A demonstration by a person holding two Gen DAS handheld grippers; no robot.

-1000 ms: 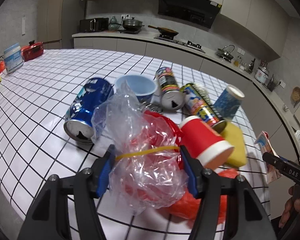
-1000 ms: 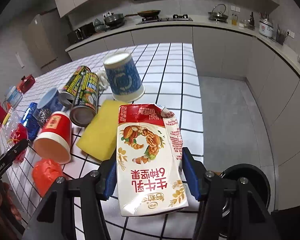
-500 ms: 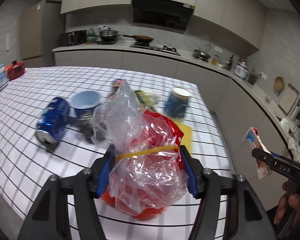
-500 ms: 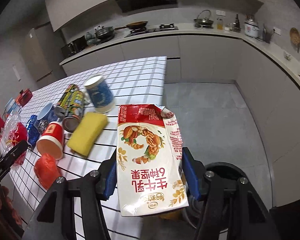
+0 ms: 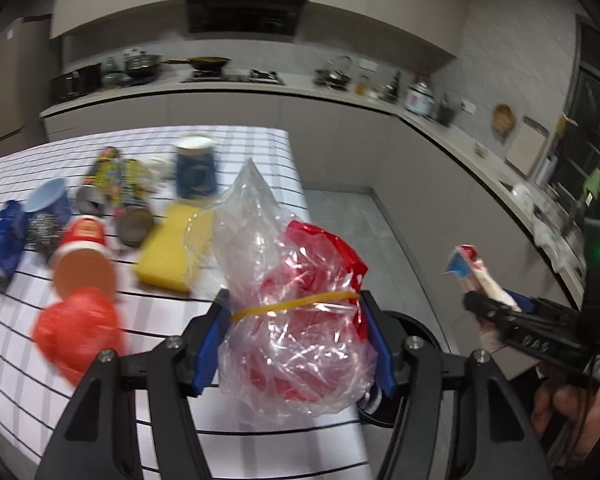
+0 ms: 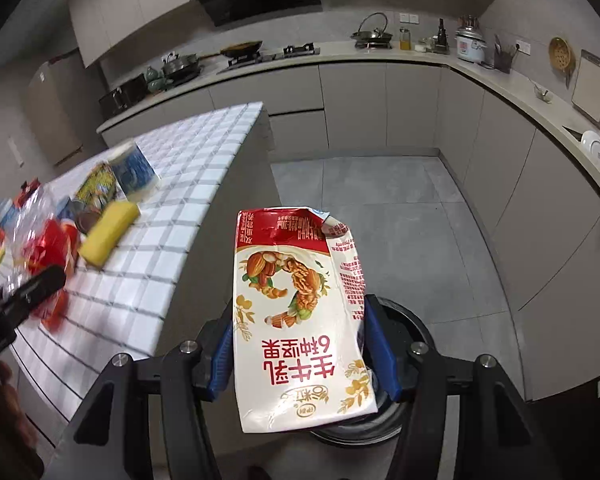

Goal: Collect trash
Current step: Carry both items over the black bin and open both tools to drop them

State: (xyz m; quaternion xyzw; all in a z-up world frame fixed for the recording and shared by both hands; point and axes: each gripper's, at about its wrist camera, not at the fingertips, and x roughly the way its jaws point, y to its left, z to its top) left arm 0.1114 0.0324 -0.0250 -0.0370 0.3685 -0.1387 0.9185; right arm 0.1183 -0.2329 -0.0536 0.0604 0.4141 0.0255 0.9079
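Observation:
My left gripper [image 5: 296, 320] is shut on a clear plastic bag [image 5: 292, 296] with red wrapping inside and a yellow rubber band round it. It hangs past the tiled counter's right edge, above a black round trash bin [image 5: 416, 328] on the floor. My right gripper [image 6: 300, 340] is shut on a crumpled white and red milk carton [image 6: 296, 320], held over the same trash bin [image 6: 404, 320]. The right gripper and carton [image 5: 476, 276] also show at the right of the left wrist view. The bag [image 6: 40, 236] shows at the left of the right wrist view.
On the white tiled counter [image 5: 100, 360] lie a yellow sponge [image 5: 172, 248], red paper cup [image 5: 82, 256], orange-red crumpled bag [image 5: 76, 332], blue can [image 5: 2, 244], light blue cup [image 5: 50, 200], two printed cans [image 5: 112, 184] and a blue patterned cup [image 5: 194, 172]. Grey floor [image 6: 400, 220] and kitchen cabinets surround.
Both grippers have swung right, off the counter and over the floor bin, each keeping hold of its load. The counter trash now sits to the left in both views.

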